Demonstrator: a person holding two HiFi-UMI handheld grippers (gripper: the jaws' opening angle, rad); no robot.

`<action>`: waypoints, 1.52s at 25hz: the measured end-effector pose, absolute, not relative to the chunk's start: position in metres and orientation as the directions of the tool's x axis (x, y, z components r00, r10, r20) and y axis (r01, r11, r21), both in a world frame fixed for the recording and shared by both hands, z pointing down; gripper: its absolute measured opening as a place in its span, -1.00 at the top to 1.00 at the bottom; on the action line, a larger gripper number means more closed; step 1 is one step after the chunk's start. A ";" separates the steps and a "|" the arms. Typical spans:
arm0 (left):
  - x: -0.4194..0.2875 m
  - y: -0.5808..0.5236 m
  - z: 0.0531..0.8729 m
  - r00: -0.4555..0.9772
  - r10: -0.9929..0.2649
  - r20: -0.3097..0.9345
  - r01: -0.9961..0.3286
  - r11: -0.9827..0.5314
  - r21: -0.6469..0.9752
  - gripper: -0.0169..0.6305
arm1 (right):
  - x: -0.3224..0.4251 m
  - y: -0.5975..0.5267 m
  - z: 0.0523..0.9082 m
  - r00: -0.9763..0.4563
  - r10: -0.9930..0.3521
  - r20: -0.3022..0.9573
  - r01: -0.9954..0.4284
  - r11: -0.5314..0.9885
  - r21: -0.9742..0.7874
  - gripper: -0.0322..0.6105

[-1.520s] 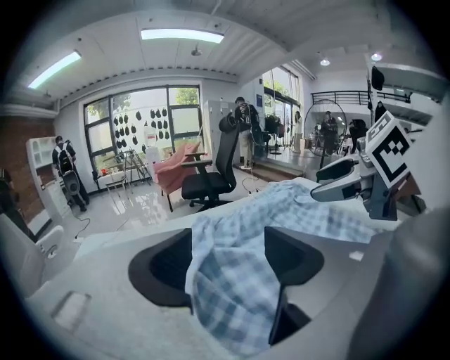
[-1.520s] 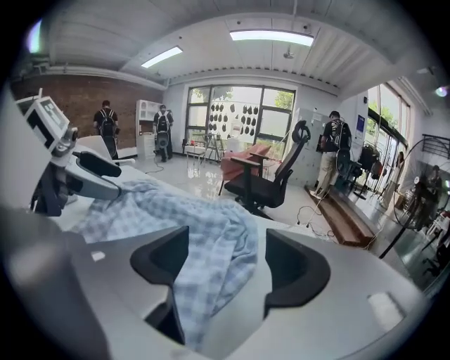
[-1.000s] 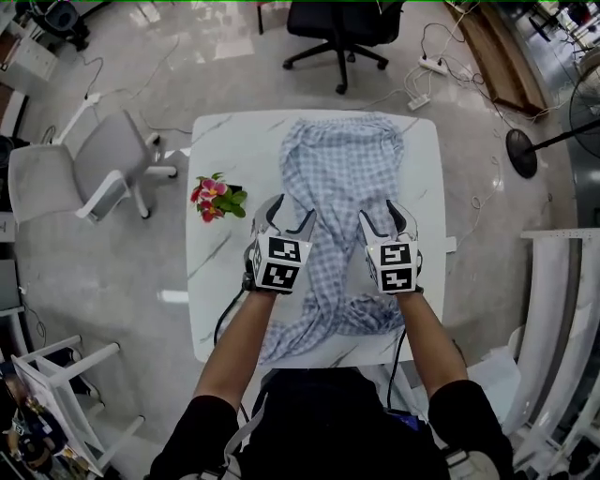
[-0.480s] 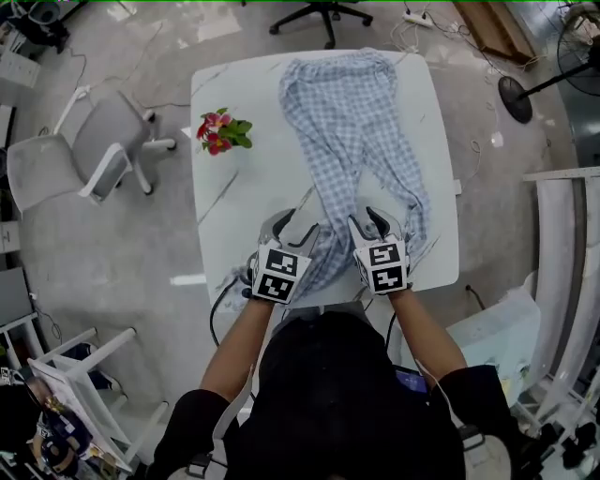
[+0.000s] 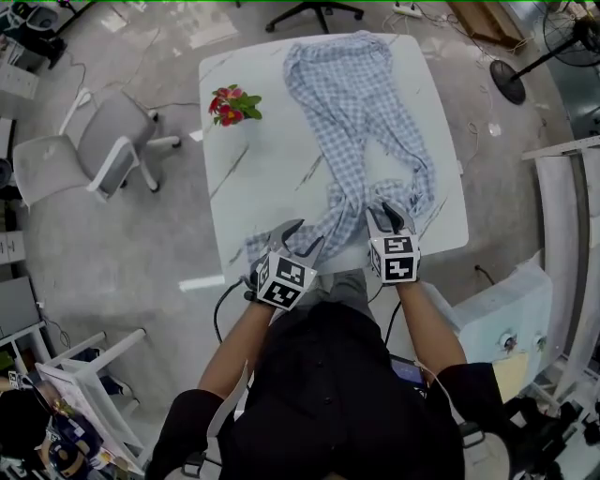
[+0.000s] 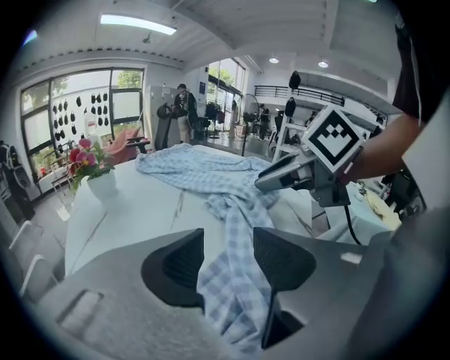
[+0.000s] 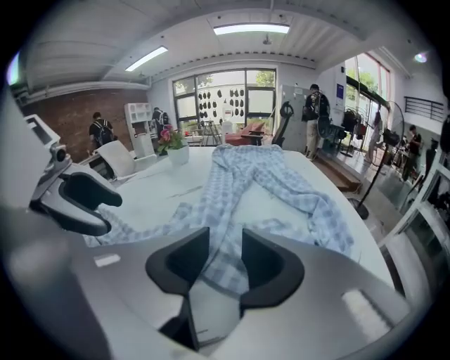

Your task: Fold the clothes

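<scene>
Blue checked trousers [image 5: 352, 103] lie lengthways on the white marble table [image 5: 253, 178], waist at the far end, legs toward me. My left gripper [image 5: 300, 237] is at the near edge over the left leg's end. In the left gripper view the leg [image 6: 235, 232] runs between the jaws [image 6: 228, 260], which have just been closing and still stand apart. My right gripper [image 5: 386, 214] is over the crumpled right leg end. Checked cloth [image 7: 221, 232] fills the narrow gap of its jaws [image 7: 225, 256], which have also just been closing; the pads do not visibly pinch it.
A pot of red flowers [image 5: 234, 103] stands at the table's far left. On the floor, a grey chair [image 5: 84, 155] stands to the left and a black office chair [image 5: 314, 9] beyond the far end. A fan base [image 5: 506, 80] and white racks [image 5: 572, 234] stand to the right.
Both grippers have drawn back along the trousers from the middle to the leg ends at the near table edge. Both pairs of jaws stand narrower than before.
</scene>
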State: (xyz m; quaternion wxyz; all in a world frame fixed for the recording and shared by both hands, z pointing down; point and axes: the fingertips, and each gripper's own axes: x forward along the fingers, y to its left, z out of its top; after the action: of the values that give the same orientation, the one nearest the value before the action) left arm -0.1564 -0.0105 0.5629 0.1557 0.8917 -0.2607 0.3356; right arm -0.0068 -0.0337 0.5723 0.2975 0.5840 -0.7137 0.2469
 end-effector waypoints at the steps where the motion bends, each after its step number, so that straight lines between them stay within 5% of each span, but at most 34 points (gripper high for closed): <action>1: -0.153 -0.004 0.561 0.645 -0.349 0.680 -0.549 -0.830 0.095 0.23 | -0.002 -0.029 0.572 -0.123 -0.687 0.717 -0.985 0.174 -0.002 0.44; 8: -0.113 0.023 0.552 0.719 -0.268 0.641 -0.467 -0.869 0.160 0.27 | 0.045 -0.001 0.585 0.035 -0.675 0.737 -0.999 -0.021 0.029 0.44; 14: -0.090 0.039 0.560 0.709 -0.240 0.664 -0.441 -0.885 0.150 0.27 | 0.083 -0.003 0.602 0.083 -0.655 0.751 -0.983 -0.177 -0.046 0.19; 18: -0.070 0.045 0.565 0.690 -0.243 0.682 -0.456 -0.877 0.149 0.27 | 0.081 -0.007 0.612 0.019 -0.627 0.779 -0.995 -0.085 -0.045 0.20; 23: -0.039 0.050 0.579 0.648 -0.261 0.716 -0.495 -0.859 0.134 0.27 | 0.076 -0.004 0.611 -0.068 -0.602 0.796 -0.992 0.123 0.007 0.67; 33: -0.018 0.037 0.608 0.450 -0.384 0.806 -0.610 -0.791 -0.036 0.26 | 0.106 0.029 0.599 -0.211 -0.558 0.803 -0.954 0.298 -0.044 0.69; 38: -0.037 0.033 0.618 0.425 -0.388 0.817 -0.676 -0.737 0.002 0.23 | 0.113 0.029 0.596 -0.233 -0.554 0.799 -0.937 0.349 -0.030 0.69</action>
State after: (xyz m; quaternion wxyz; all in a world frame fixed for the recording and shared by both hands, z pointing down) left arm -0.0371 0.0330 0.6181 0.1677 0.8274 -0.3216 0.4289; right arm 0.1126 0.0292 0.5957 0.3592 0.5047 -0.7386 0.2660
